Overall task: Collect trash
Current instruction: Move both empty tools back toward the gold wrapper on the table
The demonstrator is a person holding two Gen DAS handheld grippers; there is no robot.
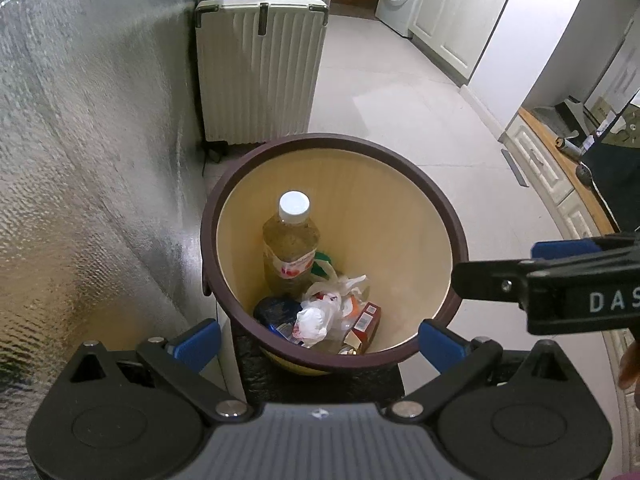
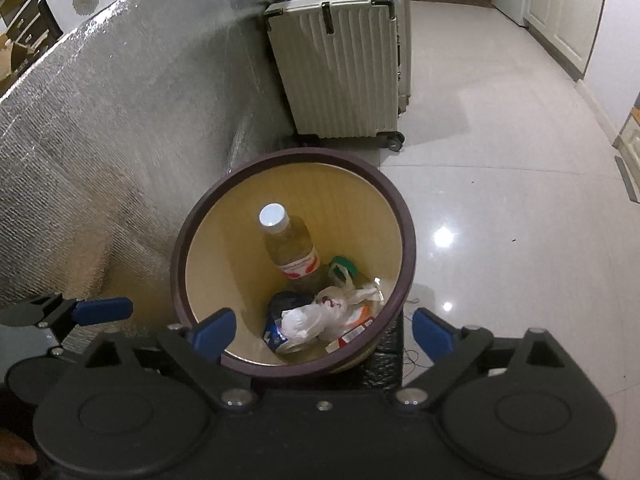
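Both the left gripper (image 1: 319, 338) and the right gripper (image 2: 323, 330) hover with fingers spread and empty over the brown-rimmed bin (image 1: 432, 192), where a capped bottle (image 1: 291, 248) stands upright toward twelve o'clock behind crumpled bags (image 1: 320, 316).

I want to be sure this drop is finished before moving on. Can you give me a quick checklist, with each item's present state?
1. Left hand-held gripper empty, jaws wide apart: ok.
2. Right hand-held gripper empty, jaws wide apart: ok.
3. Bottle inside the bin, standing nearly upright against the wall: ok.
4. White plastic bag, red carton and dark wrapper at the bin's bottom, nothing over the rim: ok.
5. Bin upright on its dark stand: ok.
6. More trash left to collect elsewhere: cannot tell; the floor in view shows only small specks.
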